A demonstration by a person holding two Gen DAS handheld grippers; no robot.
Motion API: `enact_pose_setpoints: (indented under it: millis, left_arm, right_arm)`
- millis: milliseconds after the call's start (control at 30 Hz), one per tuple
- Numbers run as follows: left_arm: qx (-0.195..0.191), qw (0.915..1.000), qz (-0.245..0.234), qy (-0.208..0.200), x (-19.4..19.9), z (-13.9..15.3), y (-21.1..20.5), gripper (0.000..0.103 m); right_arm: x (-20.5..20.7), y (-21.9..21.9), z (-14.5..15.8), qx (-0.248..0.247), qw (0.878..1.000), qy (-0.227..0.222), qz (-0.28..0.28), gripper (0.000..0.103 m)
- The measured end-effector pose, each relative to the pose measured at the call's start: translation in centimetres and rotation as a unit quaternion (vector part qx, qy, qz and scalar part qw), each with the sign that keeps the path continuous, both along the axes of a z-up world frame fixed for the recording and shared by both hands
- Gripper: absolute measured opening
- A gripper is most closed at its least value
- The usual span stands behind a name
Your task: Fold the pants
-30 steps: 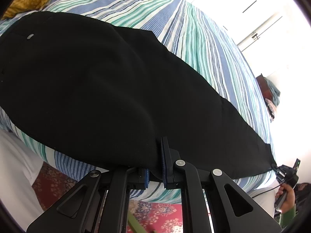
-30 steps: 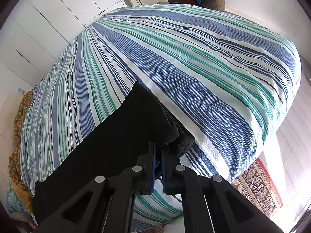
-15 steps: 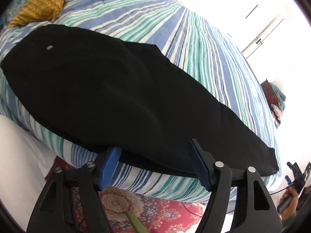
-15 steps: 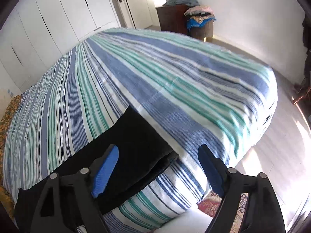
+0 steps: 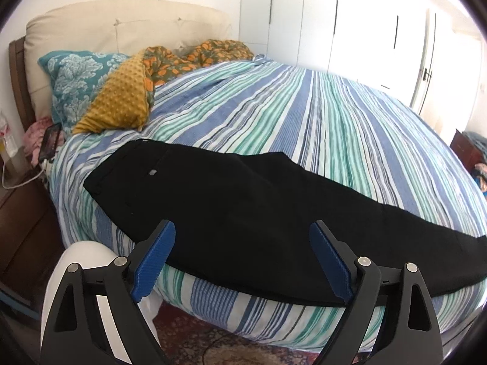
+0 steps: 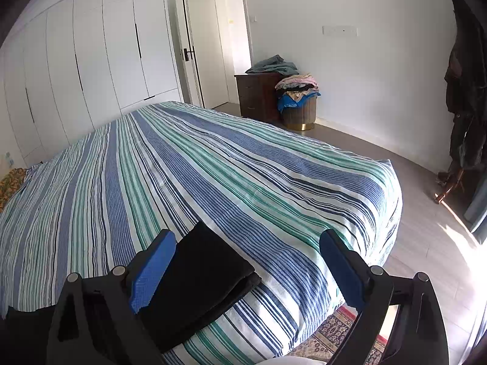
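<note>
Black pants (image 5: 243,206) lie flat along the near edge of the striped bed (image 5: 304,115), folded lengthwise, waist at the left and leg ends at the right. My left gripper (image 5: 243,261) is open and empty, held back from the pants' near edge. In the right wrist view the leg ends (image 6: 207,273) lie stacked at the bed's near edge. My right gripper (image 6: 246,273) is open and empty, just above and behind them.
Pillows (image 5: 82,76) and a yellow blanket (image 5: 121,103) lie at the headboard. A nightstand (image 5: 21,213) stands left of the bed. White wardrobes (image 6: 91,60) line the far side. A dresser (image 6: 258,94) and laundry basket (image 6: 298,106) stand by the far wall. A patterned rug (image 5: 213,343) lies below.
Both grippers were shut on the pants' near edge a second ago. Both have opened, let go and pulled back and up from the bed.
</note>
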State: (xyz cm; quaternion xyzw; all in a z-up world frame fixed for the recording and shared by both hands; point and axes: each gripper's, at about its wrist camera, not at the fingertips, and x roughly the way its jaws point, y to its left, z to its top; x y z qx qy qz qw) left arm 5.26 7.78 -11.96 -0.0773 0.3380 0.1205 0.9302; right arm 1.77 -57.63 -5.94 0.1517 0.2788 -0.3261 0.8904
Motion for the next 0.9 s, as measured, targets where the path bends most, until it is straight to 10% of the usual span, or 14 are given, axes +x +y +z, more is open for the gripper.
enact_pose_setpoints:
  millis: [900]
  left_arm:
    - [0.022,0.9996,-0.004,-0.018,0.0,0.5,-1.4,0.091]
  right_arm:
    - [0.5,-0.6,-0.7,0.015,1.000,0.012,-0.001,0.095]
